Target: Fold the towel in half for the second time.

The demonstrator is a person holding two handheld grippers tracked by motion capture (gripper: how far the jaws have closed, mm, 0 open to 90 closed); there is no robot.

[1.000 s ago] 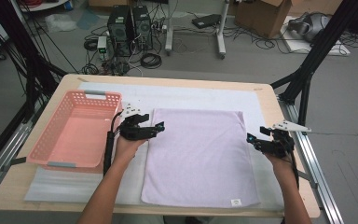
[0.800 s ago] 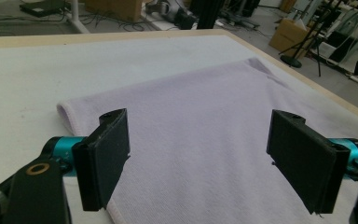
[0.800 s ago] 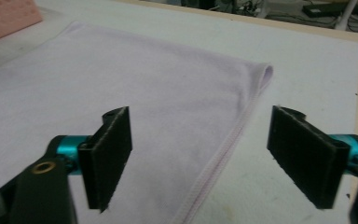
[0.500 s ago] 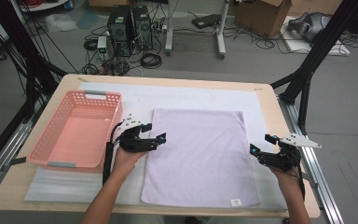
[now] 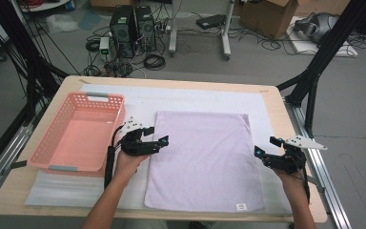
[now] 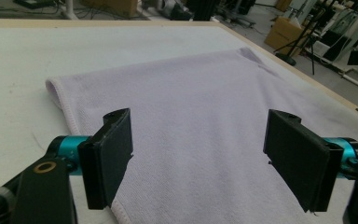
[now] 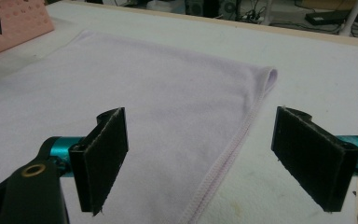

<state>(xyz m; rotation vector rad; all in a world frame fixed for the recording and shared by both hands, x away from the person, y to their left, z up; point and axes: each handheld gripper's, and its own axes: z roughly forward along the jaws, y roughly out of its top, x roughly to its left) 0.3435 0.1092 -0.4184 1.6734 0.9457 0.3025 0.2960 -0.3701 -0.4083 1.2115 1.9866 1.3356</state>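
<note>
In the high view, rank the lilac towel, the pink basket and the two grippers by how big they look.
1. lilac towel
2. pink basket
3. left gripper and right gripper: look alike, so unranked against each other; both far smaller than the basket.

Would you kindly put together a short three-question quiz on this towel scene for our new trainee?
1. True or false: the flat lilac terry towel lies inside the pink perforated plastic basket.
2. Multiple choice: how do the jaws of the left gripper stand? A) open B) shut on the towel C) shut on nothing
3. Fill in: the right gripper straddles the towel's stitched ____.

Key
1. False: the towel lies spread on the white mat, beside the basket.
2. A: wide apart, with the towel's edge between them.
3. Edge: the hem runs between its open jaws.
</note>
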